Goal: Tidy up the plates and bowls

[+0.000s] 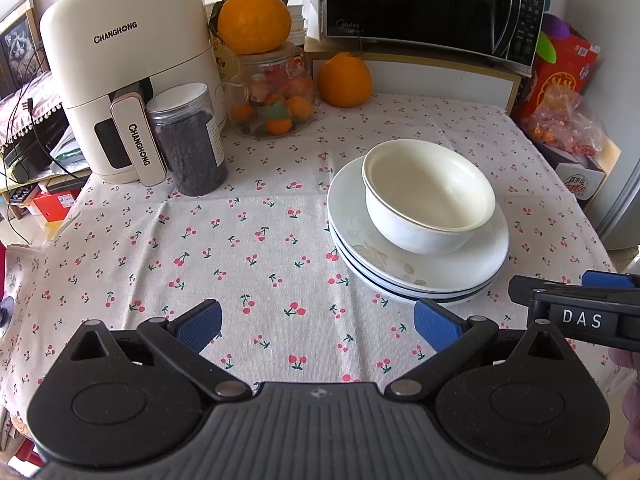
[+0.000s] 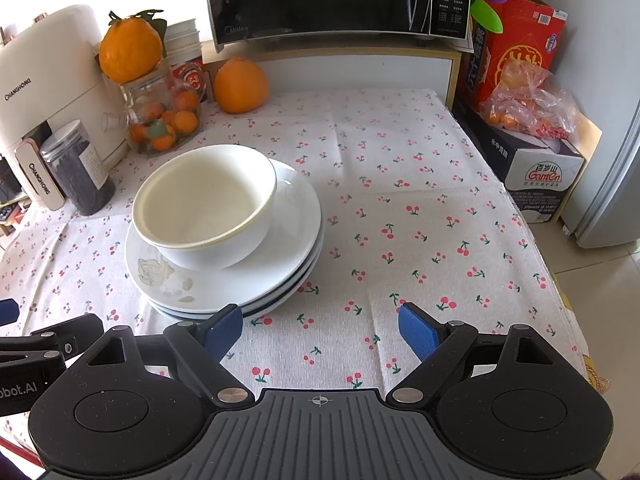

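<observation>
Both claws hang nearest me, left gripper and right gripper spread wide, gripping nothing. Beyond them on the cherry cloth I count three stacked plates, with two nested bowls on top.

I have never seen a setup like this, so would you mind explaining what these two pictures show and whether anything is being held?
A person holds a two-finger gripper in each hand, and each carries a fisheye camera looking along its blue fingers. One picture is from the left gripper, the other from the right gripper. Both are open and hold nothing. On the cherry-print tablecloth stands a stack of white plates with nested white bowls on top. Behind are an air fryer, jars, oranges and a microwave.
</observation>
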A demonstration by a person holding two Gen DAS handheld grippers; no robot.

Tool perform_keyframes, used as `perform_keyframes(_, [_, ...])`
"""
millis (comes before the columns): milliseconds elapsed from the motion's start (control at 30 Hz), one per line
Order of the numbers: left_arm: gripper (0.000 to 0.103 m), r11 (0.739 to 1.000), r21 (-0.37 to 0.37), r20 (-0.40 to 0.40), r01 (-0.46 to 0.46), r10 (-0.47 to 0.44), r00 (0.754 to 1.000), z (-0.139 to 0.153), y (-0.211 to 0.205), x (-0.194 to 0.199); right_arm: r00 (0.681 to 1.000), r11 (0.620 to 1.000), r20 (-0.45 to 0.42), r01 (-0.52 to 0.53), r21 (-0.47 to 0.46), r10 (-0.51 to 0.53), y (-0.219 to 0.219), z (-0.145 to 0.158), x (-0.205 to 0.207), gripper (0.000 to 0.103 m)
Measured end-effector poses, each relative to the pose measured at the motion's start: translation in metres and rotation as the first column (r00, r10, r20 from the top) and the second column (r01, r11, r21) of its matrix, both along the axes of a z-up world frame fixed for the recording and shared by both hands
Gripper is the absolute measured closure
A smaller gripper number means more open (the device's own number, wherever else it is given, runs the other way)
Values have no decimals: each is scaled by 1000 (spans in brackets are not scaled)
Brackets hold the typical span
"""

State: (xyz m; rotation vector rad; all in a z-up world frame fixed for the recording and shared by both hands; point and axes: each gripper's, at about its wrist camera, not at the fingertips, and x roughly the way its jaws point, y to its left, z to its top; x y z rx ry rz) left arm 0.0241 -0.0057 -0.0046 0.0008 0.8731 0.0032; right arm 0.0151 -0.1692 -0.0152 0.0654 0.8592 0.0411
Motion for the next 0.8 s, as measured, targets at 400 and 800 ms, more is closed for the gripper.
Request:
perform_keyframes(400, [1,1000,-3,1,7,-7,1000,1,0,-1,1000,1000,-4,0,-1,0,0,-4,0,16])
perform_keyframes(800, [1,1000,-5,-5,17,-17,1000,0,-2,-1,1000,1000,-7,-2,-2,2,1,-4,0,15])
